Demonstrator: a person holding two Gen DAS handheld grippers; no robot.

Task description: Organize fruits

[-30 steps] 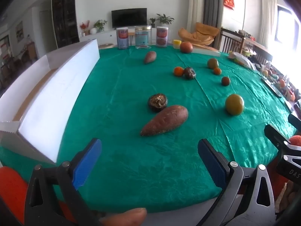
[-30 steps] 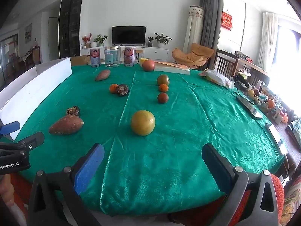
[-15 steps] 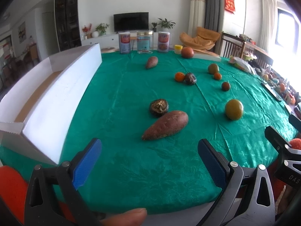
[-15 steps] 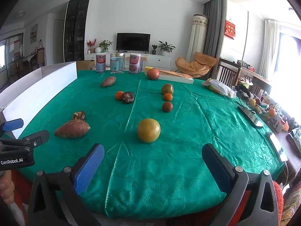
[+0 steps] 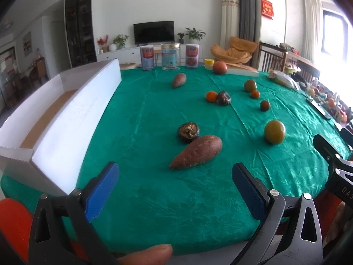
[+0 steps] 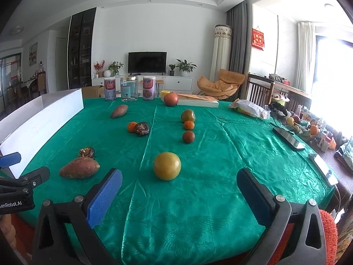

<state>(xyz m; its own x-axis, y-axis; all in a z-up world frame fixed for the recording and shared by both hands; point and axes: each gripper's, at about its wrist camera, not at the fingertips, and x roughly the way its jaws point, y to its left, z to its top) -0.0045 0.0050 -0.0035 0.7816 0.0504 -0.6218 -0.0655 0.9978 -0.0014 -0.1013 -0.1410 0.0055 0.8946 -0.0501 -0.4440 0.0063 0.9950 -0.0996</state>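
Far left of the left wrist view, you have the long white box (image 5: 72,114) running from the lower left edge up toward centre. Its brown floor shows bare along the stretch you can see, so judge it the likely place for the produce, with nothing in it yet as far as the view reaches.

Your left gripper (image 5: 175,176) hangs at the bottom of that frame with its jaws spread wide and nothing between them. Just above it, at centre, lies the near sweet potato (image 5: 196,152), touching or just beside the dark shrivelled fruit (image 5: 188,131). If you take the sweet potato first, come at it across its narrow width, not along its length, and close near its thick middle so that it cannot pivot. Keep the left finger clear of the dark fruit behind, or you may roll it away.

Moving right, your right gripper (image 6: 179,186) is likewise wide open and empty at the bottom of the right wrist view. The yellow-green round fruit (image 6: 167,165) sits just above the gap, centred between the fingers. Straddle it at its widest and close gently; a round fruit on glossy cloth will probably squirt out of a high pinch.

At the top centre stand three canisters (image 6: 129,88), lids on; I cannot tell their contents.
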